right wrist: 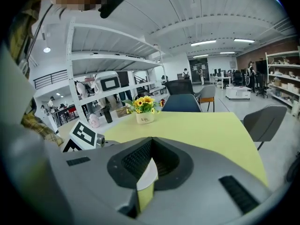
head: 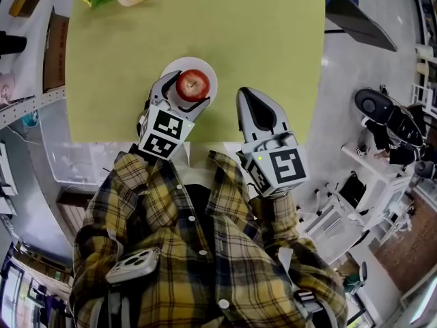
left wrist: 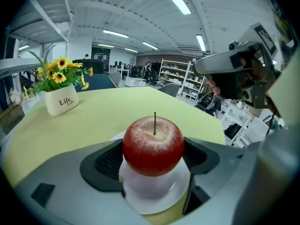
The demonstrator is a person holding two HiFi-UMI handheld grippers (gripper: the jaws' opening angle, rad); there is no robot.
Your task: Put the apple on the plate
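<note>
Yellow-green table [head: 259, 46], open office around it. The red apple [head: 193, 85] is clamped between the left gripper's [head: 179, 98] jaws, directly over the white plate [head: 207, 72]. I'd lower it until it rests, then part the jaws slowly so it doesn't roll. The right gripper [head: 251, 101], jaws nearly together, is empty just beside the plate.

We see that the apple [left wrist: 153, 146] has a smooth, glossy red skin, with pale dull speckles near the stem. The plate [left wrist: 157, 196] looks like white glazed ceramic, with a soft shine. The left gripper [left wrist: 153, 161] has a matt grey plastic shell, and its fingers [left wrist: 105, 161] carry dark pads with a fine ribbed surface; the right gripper [right wrist: 149, 165] looks the same. The table [head: 259, 60] has a smooth, matt yellow-green top. The shirt [head: 205, 272] is soft checked cloth. The flower pot [left wrist: 61, 102] is smooth and white.
</note>
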